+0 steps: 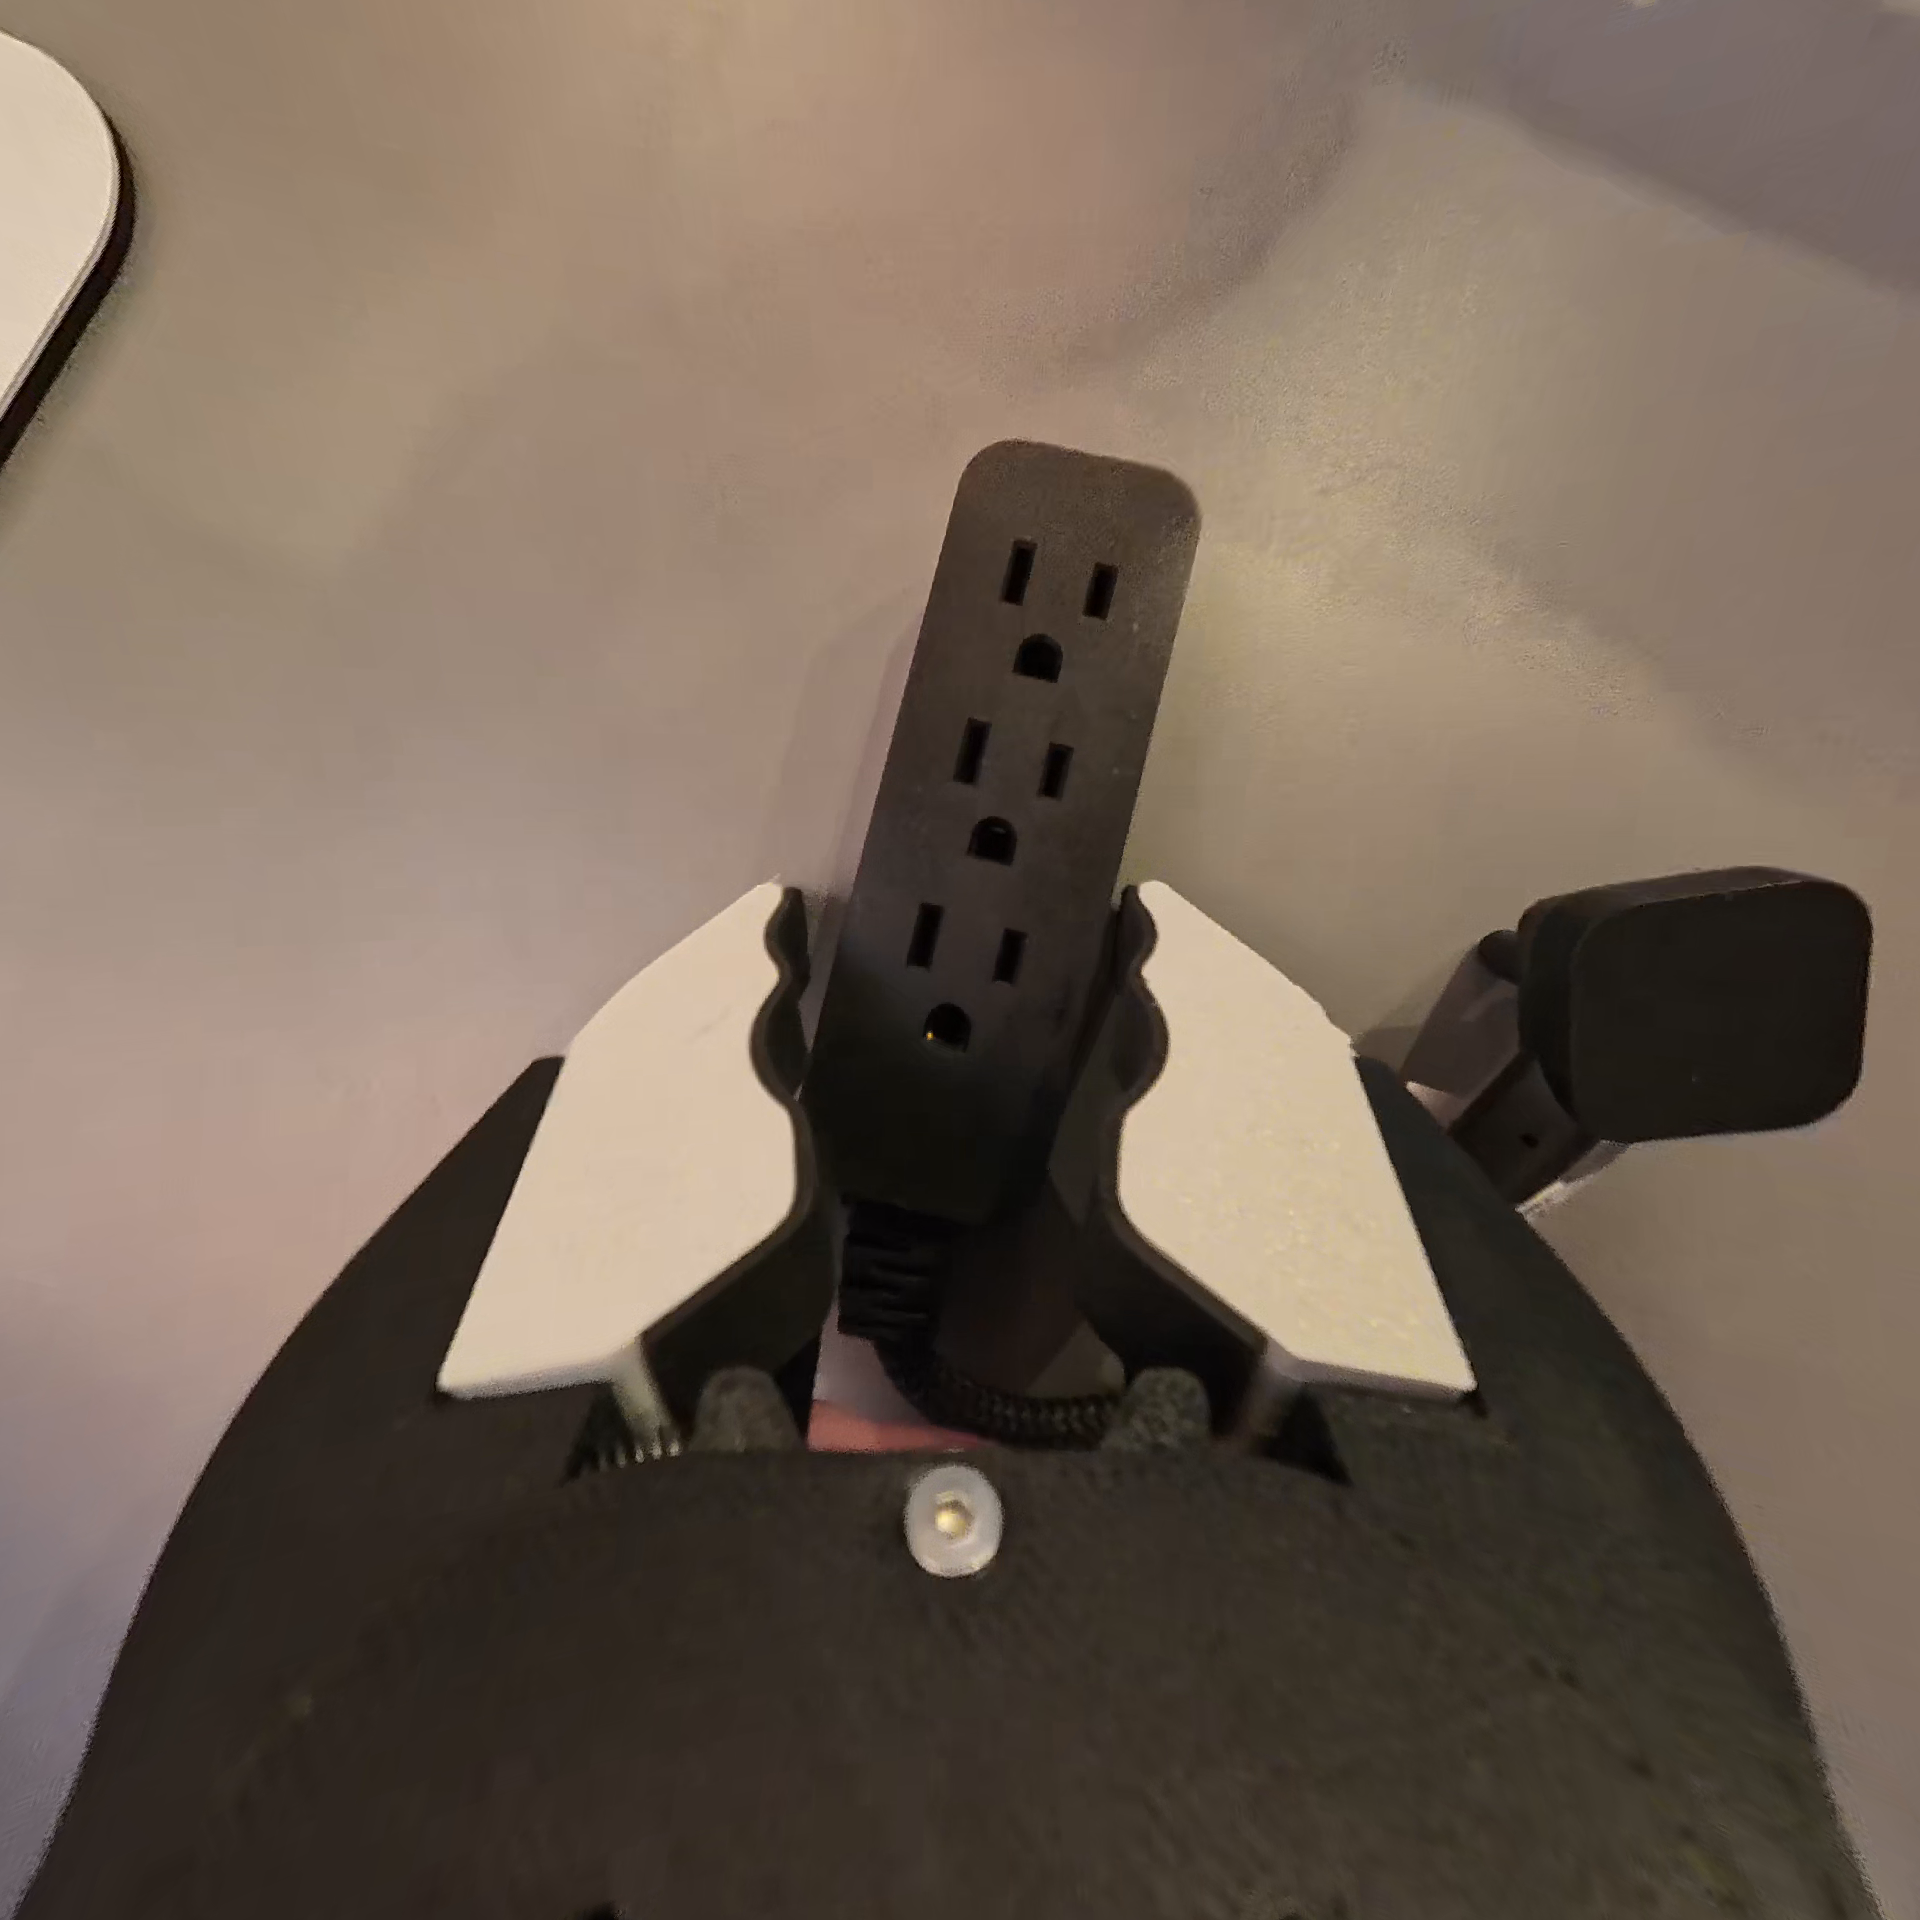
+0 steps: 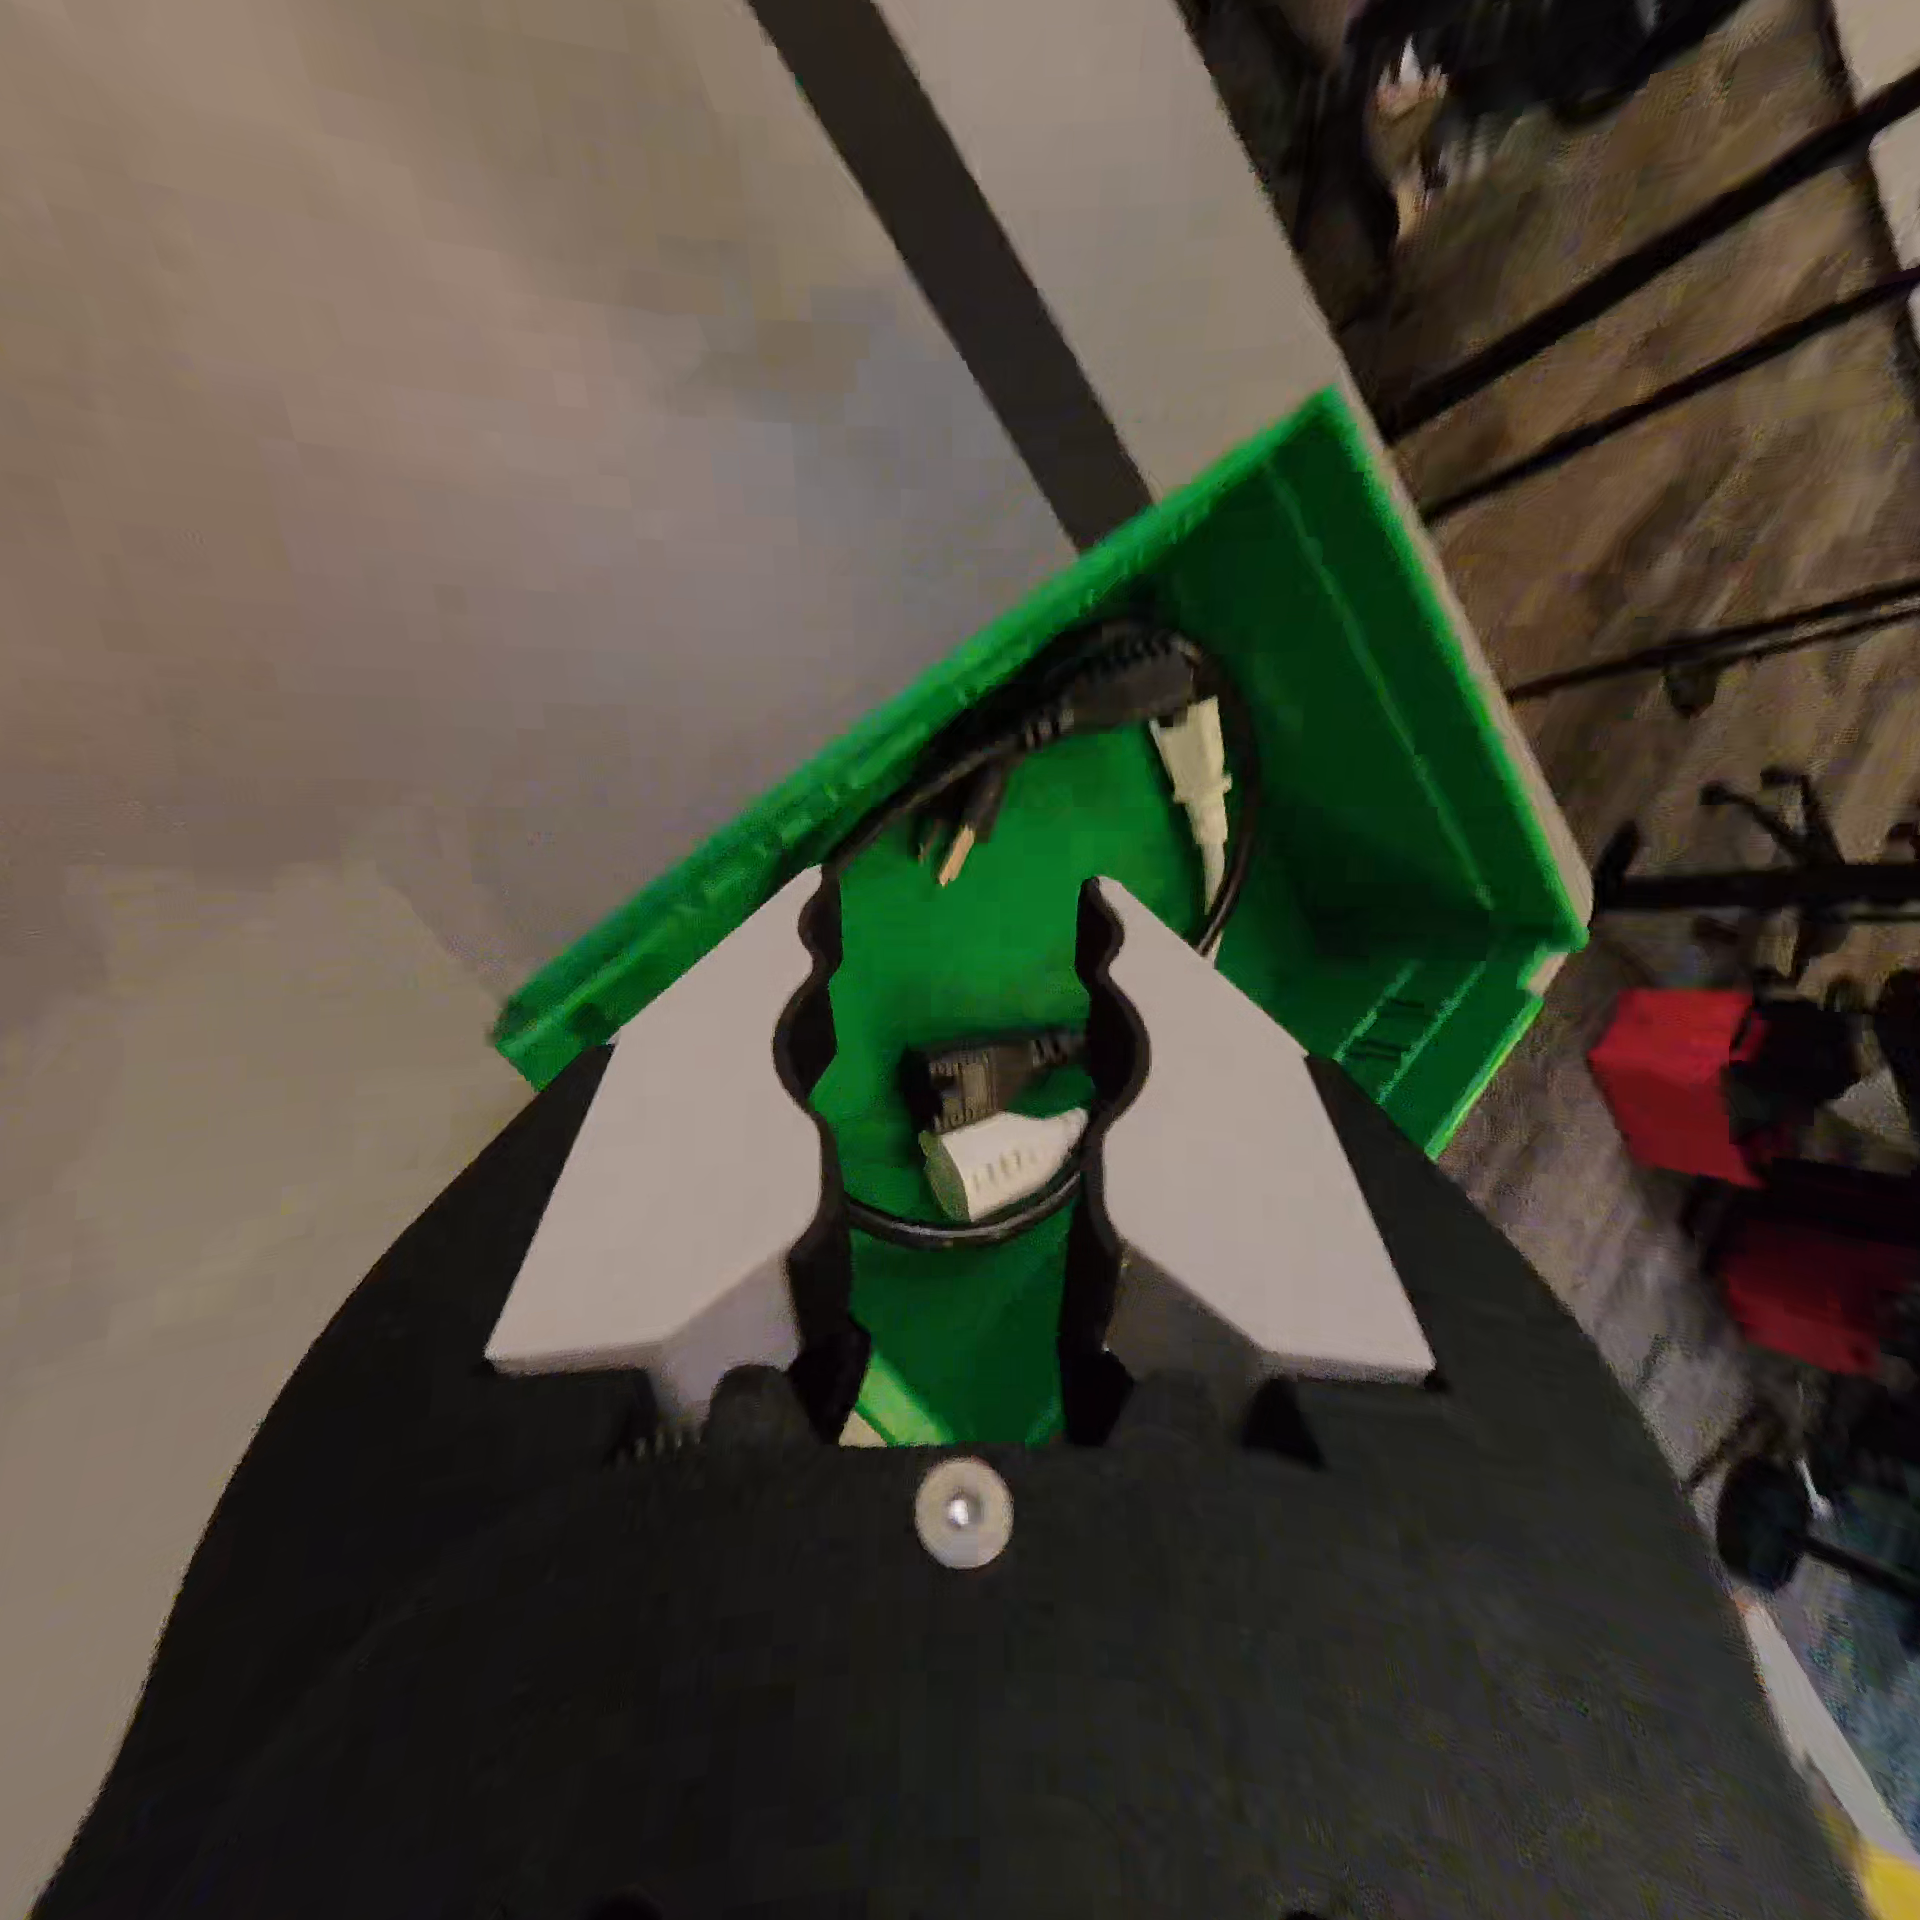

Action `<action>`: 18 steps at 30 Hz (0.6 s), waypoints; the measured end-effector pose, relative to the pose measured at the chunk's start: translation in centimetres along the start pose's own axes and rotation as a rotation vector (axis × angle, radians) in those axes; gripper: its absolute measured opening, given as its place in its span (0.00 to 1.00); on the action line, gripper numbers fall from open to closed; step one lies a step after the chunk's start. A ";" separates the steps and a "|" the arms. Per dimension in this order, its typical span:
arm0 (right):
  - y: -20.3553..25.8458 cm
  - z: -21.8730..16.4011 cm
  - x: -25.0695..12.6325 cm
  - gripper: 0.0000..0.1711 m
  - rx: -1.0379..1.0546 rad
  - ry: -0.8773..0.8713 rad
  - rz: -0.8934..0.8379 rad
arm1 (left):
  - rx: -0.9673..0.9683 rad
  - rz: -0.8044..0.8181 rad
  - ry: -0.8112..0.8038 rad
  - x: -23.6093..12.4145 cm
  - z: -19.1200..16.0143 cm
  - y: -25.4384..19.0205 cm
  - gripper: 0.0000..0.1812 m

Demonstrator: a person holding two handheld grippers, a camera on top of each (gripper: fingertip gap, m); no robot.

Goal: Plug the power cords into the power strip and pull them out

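Observation:
My left gripper (image 1: 961, 914) is shut on a black power strip (image 1: 1039, 748) near its cord end. The strip points away from me and shows three empty outlets. Its braided black cord (image 1: 977, 1392) runs back between the fingers. My right gripper (image 2: 956, 894) is open and empty, hovering over a green tray (image 2: 1351, 727). In the tray lie a black plug (image 2: 977, 1075) and a white plug (image 2: 1008, 1153) between my fingers, and farther off a black cord with bare prongs (image 2: 966, 821) and a white connector (image 2: 1195, 779).
A black flat plug block (image 1: 1704, 997) lies on the table right of the left gripper. A white pad with a dark edge (image 1: 52, 229) sits at far left. The table edge (image 2: 1382, 416) runs past the tray; red and black gear (image 2: 1704, 1091) stands on the floor beyond. The tips of one gripper are about 35 cm away from the tips of the other.

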State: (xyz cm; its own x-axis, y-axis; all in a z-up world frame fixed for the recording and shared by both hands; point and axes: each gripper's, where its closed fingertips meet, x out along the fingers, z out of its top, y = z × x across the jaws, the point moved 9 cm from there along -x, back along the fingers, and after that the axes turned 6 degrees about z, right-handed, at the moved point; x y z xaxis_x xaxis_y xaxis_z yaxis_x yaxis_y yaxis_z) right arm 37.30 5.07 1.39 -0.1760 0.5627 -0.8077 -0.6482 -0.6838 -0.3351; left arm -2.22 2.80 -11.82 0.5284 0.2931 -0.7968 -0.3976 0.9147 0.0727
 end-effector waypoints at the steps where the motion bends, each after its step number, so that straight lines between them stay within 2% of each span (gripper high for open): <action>1: 0.9 1.8 -1.2 0.26 -0.018 -0.070 0.027 | -0.003 0.006 0.000 -0.1 -0.1 0.0 0.32; 4: 6.3 7.6 -2.1 0.30 -0.134 -0.274 0.224 | -0.038 0.021 -0.010 -0.3 -0.6 0.1 0.34; 7: 13.1 11.7 1.3 0.34 -0.295 -0.311 0.437 | -0.104 0.006 -0.033 -0.9 -1.1 0.3 0.35; 12: 20.6 14.5 9.3 0.40 -0.576 -0.215 0.604 | -0.153 0.016 -0.061 -2.5 -2.4 0.4 0.34; 15: 22.4 15.3 12.1 0.39 -0.636 -0.178 0.660 | -0.172 0.038 -0.063 -3.3 -3.2 0.4 0.34; 18: 23.6 15.0 14.1 0.35 -0.651 -0.112 0.742 | -0.210 0.049 -0.075 -4.0 -4.1 0.2 0.34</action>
State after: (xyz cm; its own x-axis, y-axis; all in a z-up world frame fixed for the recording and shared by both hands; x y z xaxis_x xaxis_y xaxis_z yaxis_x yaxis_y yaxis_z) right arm 8.46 3.85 -10.62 -0.4633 -0.0933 -0.8813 0.1819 -0.9833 0.0085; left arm -7.45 0.72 -11.09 0.5560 0.3625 -0.7480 -0.5676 0.8230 -0.0231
